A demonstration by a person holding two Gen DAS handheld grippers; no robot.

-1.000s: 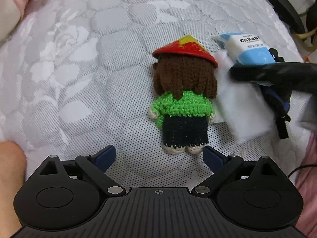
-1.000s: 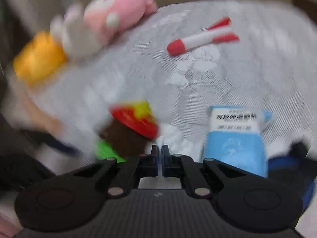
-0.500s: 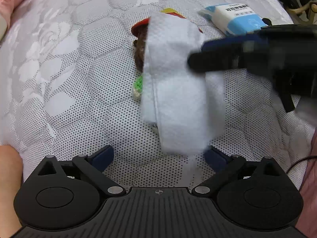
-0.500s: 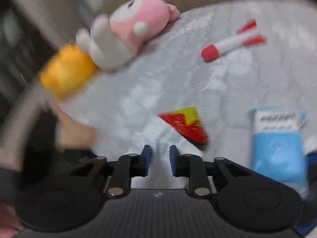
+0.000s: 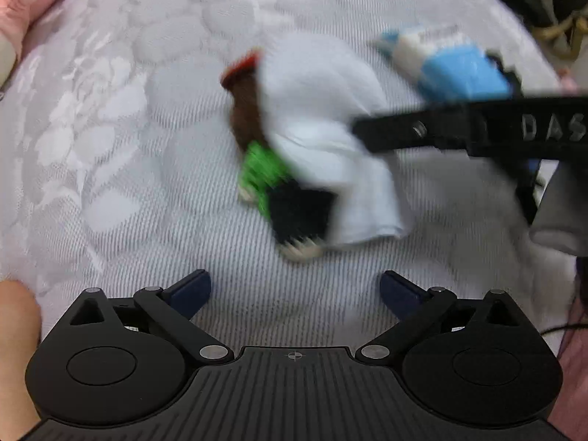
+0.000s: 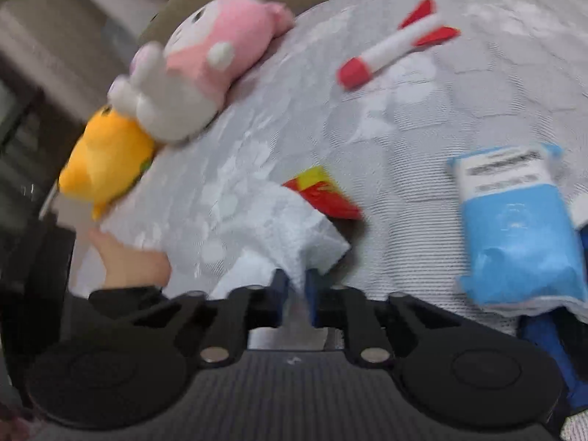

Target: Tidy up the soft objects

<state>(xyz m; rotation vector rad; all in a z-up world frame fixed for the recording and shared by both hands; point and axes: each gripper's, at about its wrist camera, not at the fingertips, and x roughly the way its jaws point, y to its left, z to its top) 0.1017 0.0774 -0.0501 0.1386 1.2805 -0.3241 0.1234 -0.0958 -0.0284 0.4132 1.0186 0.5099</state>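
Note:
A crocheted doll [image 5: 261, 172] with a red hat, brown hair, green top and dark trousers lies face down on the white quilted bed cover [image 5: 110, 147]. A white tissue [image 5: 323, 128] drapes over its right half. In the right wrist view only the doll's hat [image 6: 323, 198] shows past the tissue [image 6: 279, 228]. My right gripper [image 6: 296, 286] is nearly closed with a fold of tissue pinched between its fingers; its black finger [image 5: 404, 132] reaches in from the right. My left gripper [image 5: 296, 290] is open, just short of the doll's feet, holding nothing.
A blue tissue pack [image 6: 514, 220] lies right of the doll. A red and white rocket toy [image 6: 393, 47] lies further back. A pink plush [image 6: 205, 66] and a yellow plush [image 6: 106, 150] sit at the bed's left edge. A hand [image 6: 128, 261] holds the left gripper.
The right gripper swept the tissue over the doll, then drew it back to the right, uncovering the doll's left side. Its fingers parted slightly, then narrowed on the tissue. The left gripper stayed open.

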